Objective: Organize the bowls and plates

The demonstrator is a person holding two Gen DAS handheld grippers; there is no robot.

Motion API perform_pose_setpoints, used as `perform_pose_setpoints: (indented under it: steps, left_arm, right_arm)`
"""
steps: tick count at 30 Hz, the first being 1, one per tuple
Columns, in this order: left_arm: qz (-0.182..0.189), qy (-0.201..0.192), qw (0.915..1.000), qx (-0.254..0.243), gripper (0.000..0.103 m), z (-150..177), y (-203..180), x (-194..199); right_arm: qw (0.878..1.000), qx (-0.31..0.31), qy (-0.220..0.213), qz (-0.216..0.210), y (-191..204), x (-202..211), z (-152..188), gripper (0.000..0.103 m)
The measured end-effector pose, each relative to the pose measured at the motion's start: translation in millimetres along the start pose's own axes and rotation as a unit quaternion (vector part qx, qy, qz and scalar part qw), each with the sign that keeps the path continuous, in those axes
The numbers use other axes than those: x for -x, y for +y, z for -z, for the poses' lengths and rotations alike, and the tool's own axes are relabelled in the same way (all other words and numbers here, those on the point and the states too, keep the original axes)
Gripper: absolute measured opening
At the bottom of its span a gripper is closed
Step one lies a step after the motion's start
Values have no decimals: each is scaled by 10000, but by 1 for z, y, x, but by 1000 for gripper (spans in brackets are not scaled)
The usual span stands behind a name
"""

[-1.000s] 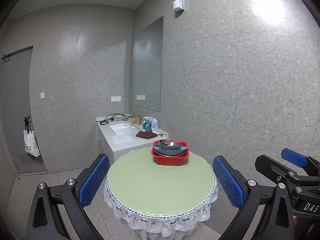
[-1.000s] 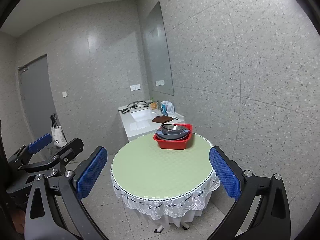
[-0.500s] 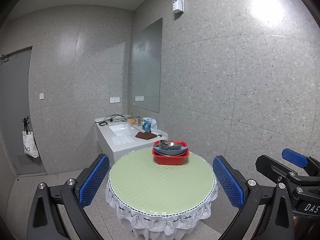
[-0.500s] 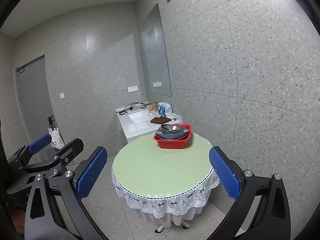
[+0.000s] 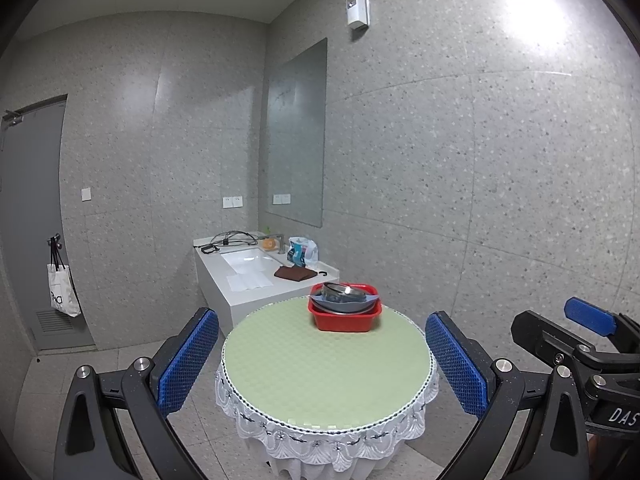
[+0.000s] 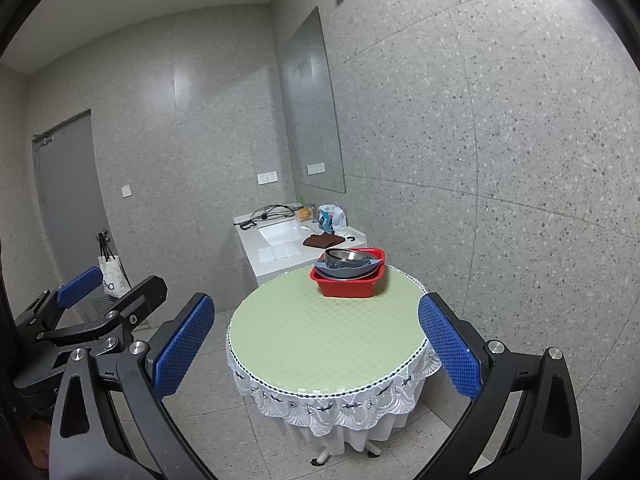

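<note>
A red plastic basin (image 5: 345,318) (image 6: 347,285) stands at the far side of a round table with a pale green top (image 5: 320,364) (image 6: 320,328). In the basin lie a grey-blue plate (image 5: 344,303) (image 6: 345,269) and a steel bowl (image 5: 341,290) (image 6: 345,257) stacked on it. My left gripper (image 5: 322,364) is open and empty, well short of the table. My right gripper (image 6: 316,348) is open and empty too, also short of the table. Each gripper shows at the edge of the other's view.
A white sink counter (image 5: 256,276) (image 6: 288,240) stands behind the table with cables, a brown cloth (image 5: 294,273) and a bag on it. A grey speckled wall runs close on the right. A door (image 5: 28,220) with a hanging tote bag (image 5: 62,294) is at the left.
Both grippers have drawn back and risen slightly, so the table looks a little smaller and farther. Both stay open and empty.
</note>
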State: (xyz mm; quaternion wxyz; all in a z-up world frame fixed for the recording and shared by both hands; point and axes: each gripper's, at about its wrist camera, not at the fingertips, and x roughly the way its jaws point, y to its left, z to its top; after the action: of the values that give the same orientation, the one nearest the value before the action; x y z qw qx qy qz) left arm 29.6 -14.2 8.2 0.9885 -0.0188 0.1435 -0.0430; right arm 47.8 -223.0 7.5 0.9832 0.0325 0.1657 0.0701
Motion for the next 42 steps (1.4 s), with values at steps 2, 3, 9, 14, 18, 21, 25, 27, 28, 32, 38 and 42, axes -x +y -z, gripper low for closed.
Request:
perform_pose_setpoints:
  steps: [2, 3, 9, 14, 18, 21, 25, 27, 28, 32, 38, 42]
  left_arm:
    - [-14, -13, 10000, 6, 102, 2, -3, 0]
    - [-17, -18, 10000, 6, 102, 2, -4, -1]
    - [-53, -17, 10000, 15, 102, 4, -10, -4]
    - [-72, -22, 10000, 19, 102, 4, -14, -8]
    - [-97, -33, 9999, 23, 102, 7, -18, -10]
    - [-98, -39, 9999, 26, 102, 7, -18, -10]
    - [-111, -43, 9999, 25, 102, 7, -20, -13]
    - [-119, -39, 9999, 28, 102, 7, -21, -16]
    - [-127, -38, 9999, 31, 102, 7, -22, -17]
    - [-140, -45, 9999, 32, 102, 7, -24, -20]
    - [-151, -42, 9999, 30, 102, 8, -25, -23]
    - [-154, -43, 9999, 30, 102, 8, -25, -25]
  right_arm:
    - [10000, 7, -2, -9, 0, 0, -1, 103]
    - [10000, 10, -4, -13, -1, 0, -1, 103]
    - [10000, 23, -7, -23, -1, -1, -2, 103]
    - [10000, 26, 2, -41, -2, -3, -3, 103]
    - [10000, 23, 12, -55, -4, -5, -4, 103]
    - [10000, 24, 10, -52, -3, -5, -4, 103]
    - [10000, 27, 17, -68, -5, -8, -5, 103]
    - [10000, 28, 15, -69, -5, -8, -5, 103]
    - [10000, 25, 18, -68, -5, -8, -5, 103]
    - [10000, 26, 34, -81, -7, -13, -6, 103]
    - [9999, 26, 42, -96, -9, -16, -6, 103]
    - [9999, 24, 37, -94, -10, -16, -5, 103]
